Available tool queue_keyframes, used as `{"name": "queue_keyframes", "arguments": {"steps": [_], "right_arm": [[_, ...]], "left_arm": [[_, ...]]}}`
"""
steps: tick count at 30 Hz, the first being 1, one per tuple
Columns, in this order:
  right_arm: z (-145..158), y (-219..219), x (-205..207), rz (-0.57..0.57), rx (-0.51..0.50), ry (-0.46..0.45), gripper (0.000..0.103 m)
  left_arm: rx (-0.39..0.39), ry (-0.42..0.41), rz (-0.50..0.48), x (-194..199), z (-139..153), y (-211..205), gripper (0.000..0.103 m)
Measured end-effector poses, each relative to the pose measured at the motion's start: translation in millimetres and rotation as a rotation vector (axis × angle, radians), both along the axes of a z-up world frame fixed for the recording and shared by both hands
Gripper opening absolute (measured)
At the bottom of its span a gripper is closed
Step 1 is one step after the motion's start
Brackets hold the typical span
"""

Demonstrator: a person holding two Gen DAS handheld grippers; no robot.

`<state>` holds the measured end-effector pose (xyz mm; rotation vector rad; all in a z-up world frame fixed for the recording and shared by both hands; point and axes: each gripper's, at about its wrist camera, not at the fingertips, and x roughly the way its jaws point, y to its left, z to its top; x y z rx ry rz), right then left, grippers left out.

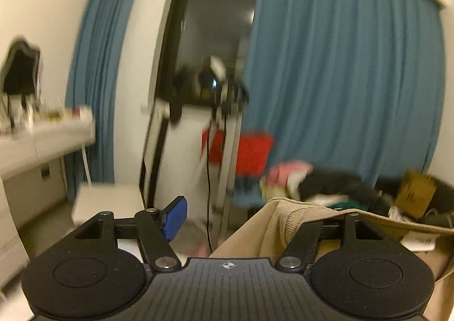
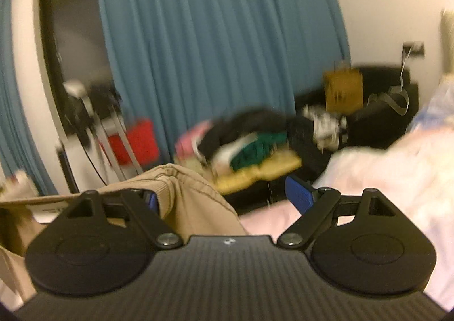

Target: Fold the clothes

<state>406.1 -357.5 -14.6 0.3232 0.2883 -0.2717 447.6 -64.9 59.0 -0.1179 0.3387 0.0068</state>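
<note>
Jaws on both the left gripper (image 1: 249, 217) and right gripper (image 2: 225, 197) are standing spread apart, the tan garment (image 2: 195, 201) hanging draped over their inner fingers, lifted above the bed (image 2: 383, 179).

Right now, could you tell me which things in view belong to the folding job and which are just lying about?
Part of the job:
- tan garment, draped across both grippers
- left gripper, open
- right gripper, open

Lying about:
- clothes heap
- yellow cushion
- red bag
- brown paper bag
- blue curtain
</note>
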Motion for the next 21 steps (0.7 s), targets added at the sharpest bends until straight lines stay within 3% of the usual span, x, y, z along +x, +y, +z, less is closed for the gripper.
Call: {"name": "queue_keyframes", "arguments": {"steps": [4, 9, 11, 13, 16, 19, 21], "right_arm": [[-84, -6, 71, 0.058, -0.011, 0.175, 0.085], [-156, 8, 121, 0.208, -0.023, 0.404, 0.085], [-161, 21, 129, 0.308, -0.075, 0.486, 0.085], [-158, 30, 137, 0.408, -0.112, 0.534, 0.085], [-143, 40, 141, 0.524, -0.087, 0.563, 0.085], [-121, 42, 132, 0.53, -0.024, 0.521, 0.086], [-108, 42, 118, 0.501, 0.011, 0.504, 0.085]], "left_arm": [[-0.019, 0.165, 0.018, 76, -89, -10, 0.069], [0.001, 0.307, -0.038, 109, -120, 0, 0.068], [0.011, 0.361, -0.062, 120, -130, 5, 0.071], [0.022, 0.415, -0.087, 132, -140, 9, 0.083], [0.037, 0.495, -0.125, 149, -155, 16, 0.091], [0.053, 0.576, -0.162, 166, -170, 23, 0.096], [0.056, 0.555, -0.18, 142, -158, 27, 0.101]]}}
